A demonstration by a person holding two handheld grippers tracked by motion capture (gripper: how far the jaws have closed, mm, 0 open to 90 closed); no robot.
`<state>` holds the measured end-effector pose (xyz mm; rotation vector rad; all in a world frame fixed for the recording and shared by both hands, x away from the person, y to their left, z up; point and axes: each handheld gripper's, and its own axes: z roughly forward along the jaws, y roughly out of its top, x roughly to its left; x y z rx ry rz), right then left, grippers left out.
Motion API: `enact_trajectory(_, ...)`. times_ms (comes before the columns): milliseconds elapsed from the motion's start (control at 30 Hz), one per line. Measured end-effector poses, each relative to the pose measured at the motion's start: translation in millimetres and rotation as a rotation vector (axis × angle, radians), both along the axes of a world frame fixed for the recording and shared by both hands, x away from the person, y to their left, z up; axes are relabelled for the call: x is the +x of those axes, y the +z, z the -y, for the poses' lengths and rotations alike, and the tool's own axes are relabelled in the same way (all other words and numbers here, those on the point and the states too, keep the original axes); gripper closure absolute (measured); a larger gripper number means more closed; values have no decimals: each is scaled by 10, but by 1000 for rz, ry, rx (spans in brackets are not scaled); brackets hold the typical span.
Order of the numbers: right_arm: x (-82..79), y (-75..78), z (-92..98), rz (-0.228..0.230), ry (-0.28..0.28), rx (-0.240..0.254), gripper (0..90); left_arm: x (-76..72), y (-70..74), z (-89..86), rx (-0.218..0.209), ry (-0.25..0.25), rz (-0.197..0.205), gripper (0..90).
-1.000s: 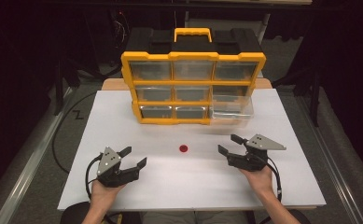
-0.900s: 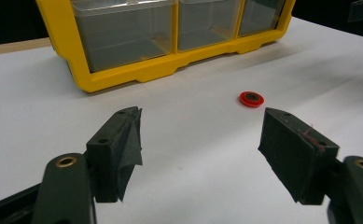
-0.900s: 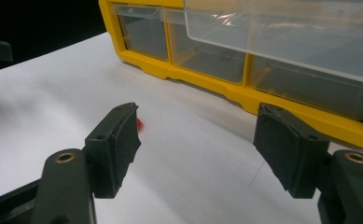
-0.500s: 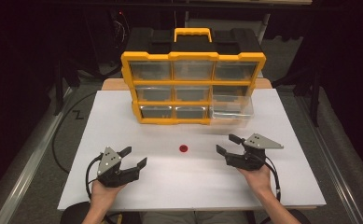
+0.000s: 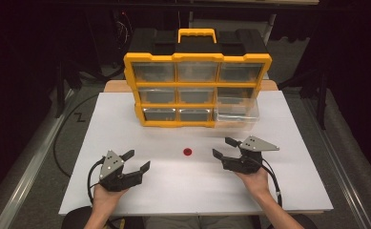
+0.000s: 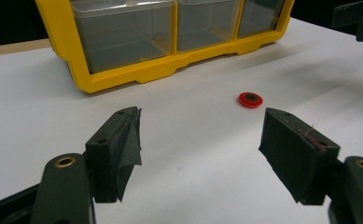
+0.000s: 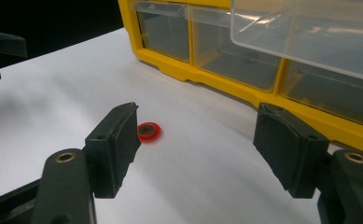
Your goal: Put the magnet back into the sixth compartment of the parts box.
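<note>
A small red ring (image 5: 187, 152) lies flat on the white table (image 5: 173, 186), midway between my two grippers and in front of the yellow drawer organiser (image 5: 197, 90). My left gripper (image 5: 135, 161) rests low at the left, open and empty; its own view has the red ring (image 6: 250, 99) ahead and to the right of its jaws. At the right, my right gripper (image 5: 224, 148) is open and empty too, with the red ring (image 7: 148, 131) just beyond its left jaw. The organiser's right middle clear drawer (image 5: 238, 107) is pulled out.
The organiser (image 6: 137, 42) has a black top with a yellow handle (image 5: 196, 34) and rows of clear drawers. Cables trail from both grippers toward the near table edge. Dark floor and a metal rail (image 5: 25, 171) run along the table's left side.
My right gripper has crept slightly left toward the ring. The left gripper and the ring have stayed put.
</note>
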<state>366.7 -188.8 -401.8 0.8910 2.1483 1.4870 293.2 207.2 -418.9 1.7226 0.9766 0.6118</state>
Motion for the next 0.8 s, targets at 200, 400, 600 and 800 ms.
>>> enact_trajectory(200,12,1,-65,1,12,-4,329,-1,0,1,-9,3,2,290)
enact_trajectory(400,33,-8,-136,0,22,-5,331,-1,1,0,-11,3,2,289)
enact_trajectory(600,47,-15,-205,8,30,-6,330,-2,2,-5,-10,1,2,289)
enact_trajectory(800,76,-18,-260,-11,31,-5,341,-3,3,-3,-9,2,3,286)
